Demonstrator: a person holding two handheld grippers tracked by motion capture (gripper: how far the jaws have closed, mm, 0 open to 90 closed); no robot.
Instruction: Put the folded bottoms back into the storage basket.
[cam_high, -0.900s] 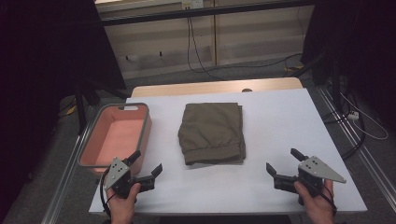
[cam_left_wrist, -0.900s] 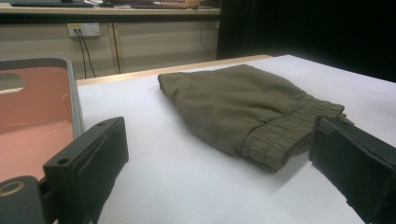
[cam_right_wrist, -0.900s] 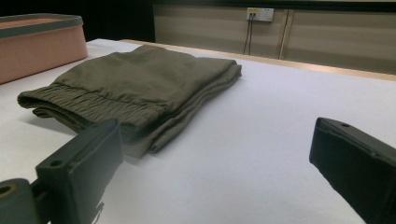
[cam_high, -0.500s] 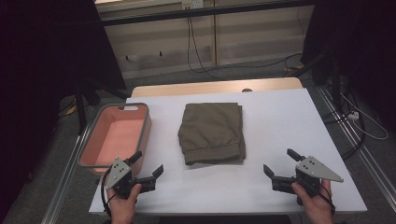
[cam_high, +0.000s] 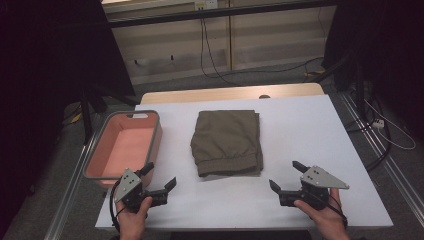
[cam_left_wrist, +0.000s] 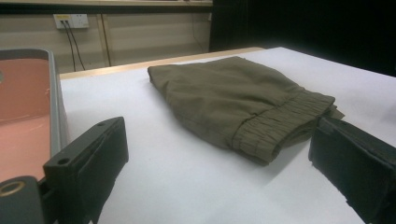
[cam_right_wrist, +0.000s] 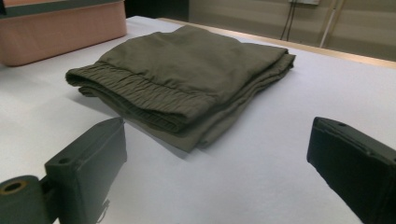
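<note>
**Two claws poised before folded trousers**

High view: folded olive trousers (cam_high: 227, 142) lie mid-tabletop (cam_high: 310, 130), a pink bin (cam_high: 95, 160) to their left. The left claw (cam_high: 161, 176) and right claw (cam_high: 284, 176) hover at the near edge, jaws apart, holding nothing.

Left gripper view: the trousers' elastic waistband (cam_left_wrist: 280, 121) faces the open jaws.

Right gripper view: the same waistband (cam_right_wrist: 140, 91) sits just ahead.

The approach seems to be the step in hand; next, each claw likely must reach a waistband corner.

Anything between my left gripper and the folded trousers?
No. Between the left gripper and the folded olive trousers lies bare white table, clearest in the left gripper view.
</note>
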